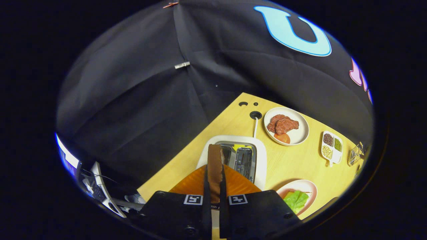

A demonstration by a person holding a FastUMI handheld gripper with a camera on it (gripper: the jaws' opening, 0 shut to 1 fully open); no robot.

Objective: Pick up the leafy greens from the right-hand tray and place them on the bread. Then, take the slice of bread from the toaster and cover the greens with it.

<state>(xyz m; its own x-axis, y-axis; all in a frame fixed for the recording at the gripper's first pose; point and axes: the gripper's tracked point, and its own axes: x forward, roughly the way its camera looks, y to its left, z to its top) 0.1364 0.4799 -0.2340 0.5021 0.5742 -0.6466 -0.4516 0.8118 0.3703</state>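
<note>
In the gripper view we see the gripper (pixel 215 186) held above the light wooden table (pixel 290 163), its two fingers (pixel 206 186) pressed in on a brown-crusted slice of bread (pixel 215 166) that stands on edge between them, so the fingers pinch the slice from both sides. The slice rises ahead of the fingertips, its crust edge facing us, and it is lifted clear above the white two-slot toaster (pixel 247 156), which sits on the table just beyond the fingers. We can look down into the toaster's metal slots; a white cord (pixel 255 126) runs from its far side to a round black hole in the table.

Under the gripper and next to the toaster we notice an orange ribbed surface (pixel 238 183); we cannot tell what it is. Just to the right of the fingers lies a pale pink plate (pixel 308 186) holding the green leafy greens (pixel 295 200); we cannot tell whether bread lies under them. Beyond the toaster stands a round white plate (pixel 300 133) with reddish-brown pieces of meat (pixel 283 124) and an orange-red slice (pixel 283 137). Further right we see a small white divided dish (pixel 331 150) filled with dark, green and pale beans, and beside it a wire basket (pixel 355 154) near the table's edge.
</note>
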